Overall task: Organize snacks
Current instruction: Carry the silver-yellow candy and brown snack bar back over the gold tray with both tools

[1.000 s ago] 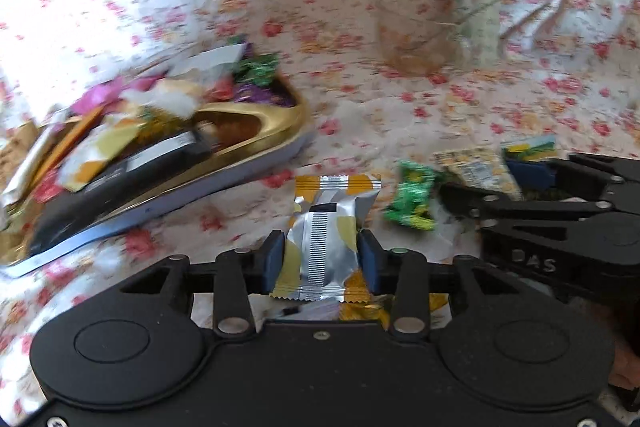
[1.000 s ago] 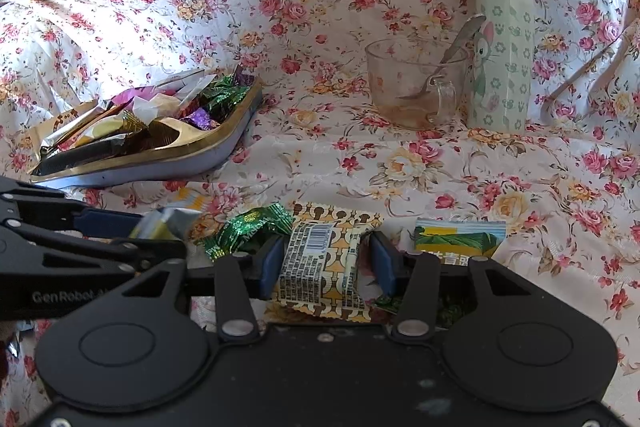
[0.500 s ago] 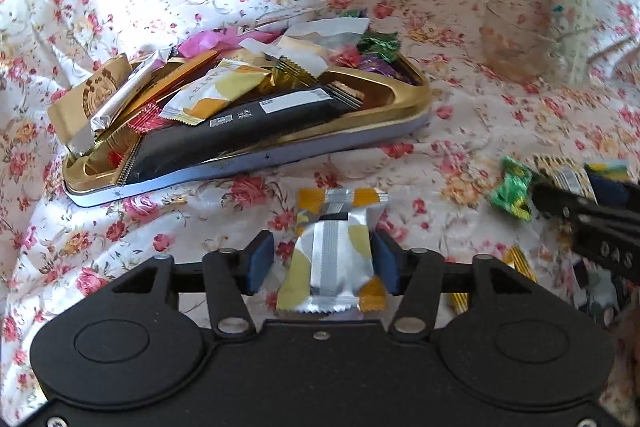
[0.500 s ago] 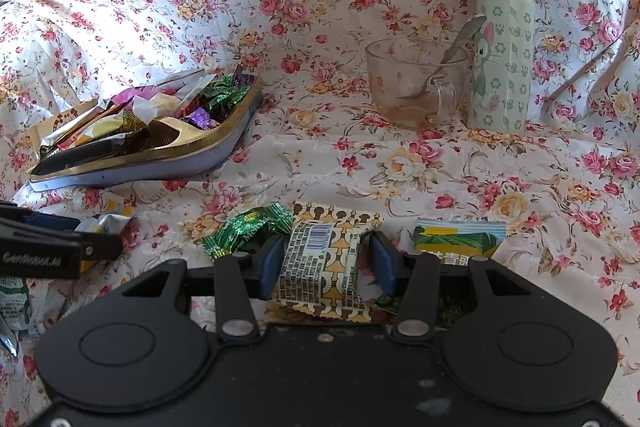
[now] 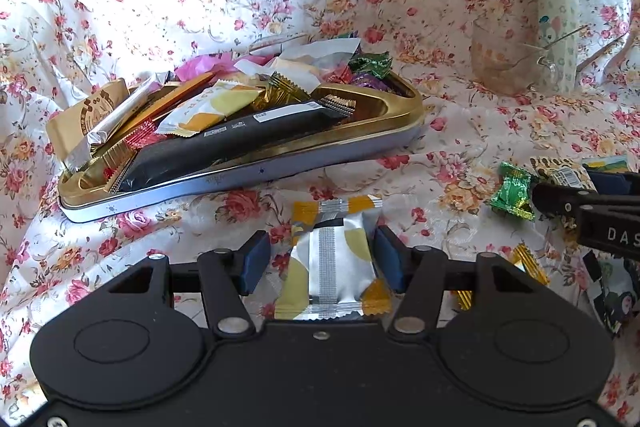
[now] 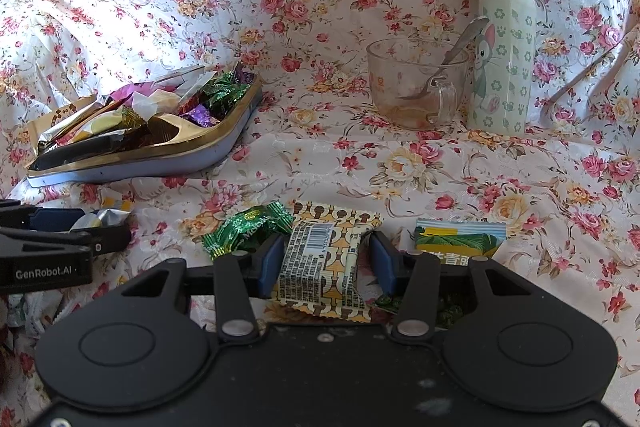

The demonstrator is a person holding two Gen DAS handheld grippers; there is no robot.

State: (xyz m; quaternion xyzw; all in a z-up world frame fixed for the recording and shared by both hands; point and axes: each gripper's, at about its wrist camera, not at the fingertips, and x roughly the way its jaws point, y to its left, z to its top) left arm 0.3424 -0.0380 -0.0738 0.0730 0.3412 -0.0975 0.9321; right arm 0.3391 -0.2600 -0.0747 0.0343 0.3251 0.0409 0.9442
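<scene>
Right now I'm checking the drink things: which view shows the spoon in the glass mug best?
The right wrist view: the spoon stands sharp against the glass mug. The left wrist view shows mug and spoon blurred, far off.
</scene>
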